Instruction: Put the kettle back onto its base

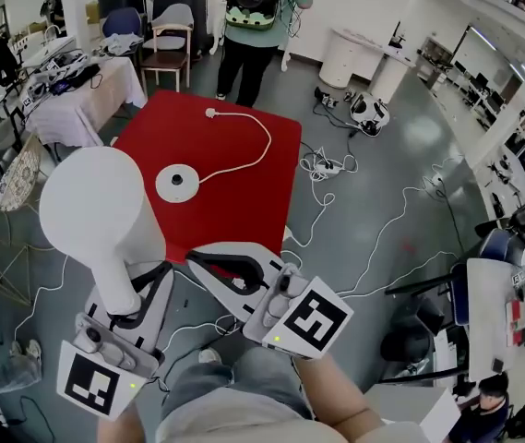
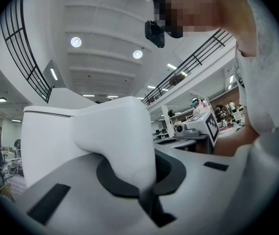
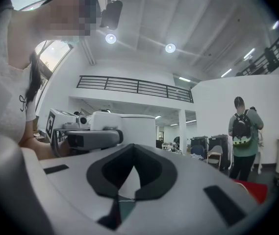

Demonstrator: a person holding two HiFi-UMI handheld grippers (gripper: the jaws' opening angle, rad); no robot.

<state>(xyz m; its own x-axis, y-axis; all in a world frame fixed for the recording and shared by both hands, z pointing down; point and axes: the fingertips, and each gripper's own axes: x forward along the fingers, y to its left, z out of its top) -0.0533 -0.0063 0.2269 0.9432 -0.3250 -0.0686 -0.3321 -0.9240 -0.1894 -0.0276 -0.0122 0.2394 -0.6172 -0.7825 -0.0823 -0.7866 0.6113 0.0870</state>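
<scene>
We are in a large open hall with a grey floor point(image 1: 400, 155) strewn with white cables point(image 1: 328, 166). A red square counter point(image 1: 244, 206) stands in the middle of it. Beyond its far edge are a person in a green top with a backpack point(image 1: 255, 12) and a wooden chair point(image 1: 168, 52). A table draped in white cloth point(image 1: 91, 95) stands to the left.

On the counter lies the round white kettle base point(image 1: 178, 183). Its white power cord point(image 1: 262, 144) loops to a plug near the far edge.

The left gripper point(image 1: 140, 301) has its jaws closed on the handle of the smooth white plastic kettle point(image 1: 91, 206). The handle fills the dark pad recess in the left gripper view. We hold the kettle in the air at the counter's near left edge, left of the base and apart from it.

The right gripper point(image 1: 203, 261) hangs over the near edge, its jaws together with nothing between them.
</scene>
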